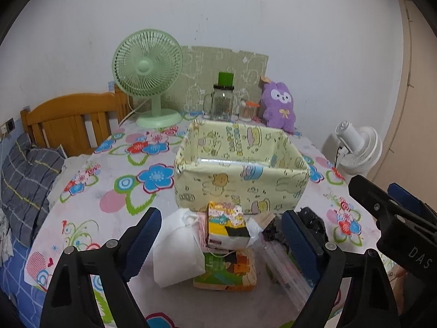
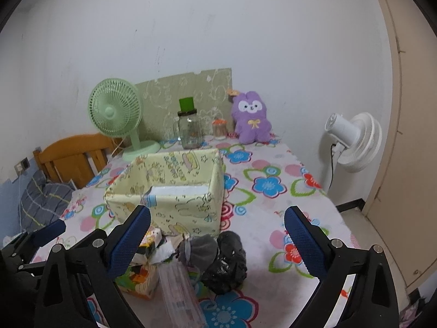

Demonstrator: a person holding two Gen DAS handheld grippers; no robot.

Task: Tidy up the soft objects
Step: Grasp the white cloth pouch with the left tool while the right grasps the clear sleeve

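1. A table covered by a flowered cloth [image 1: 128, 164] holds a pale yellow fabric box [image 1: 240, 175] with cartoon prints; the box stands open at the top, and nothing shows inside it.
2. Just in front of the box lies a small heap of soft things, touching one another.
3. In the heap: a white cloth pouch [image 1: 177, 257] on the left, a small tissue pack [image 1: 226, 227] with a cartoon print on top, and an orange and green tissue pack [image 1: 226, 273] beneath both.
4. To the right of these lie a clear plastic packet [image 2: 177, 289], a grey sock [image 2: 202, 251] and a crumpled black bag [image 2: 226, 262].
5. The left gripper [image 1: 221, 243] hangs above the heap with its jaws spread wide; the white pouch and tissue packs lie between the blue pads, which do not touch them.
6. The right gripper [image 2: 218, 243] is also released and wide apart, over the sock and black bag, grasping nothing.
7. At the far edge of the table stand a green fan [image 1: 148, 76], a glass jar [image 1: 221, 104] with a green block on top, and a purple plush toy [image 1: 278, 104].
8. A white fan [image 2: 355, 142] stands beside the table on the right.
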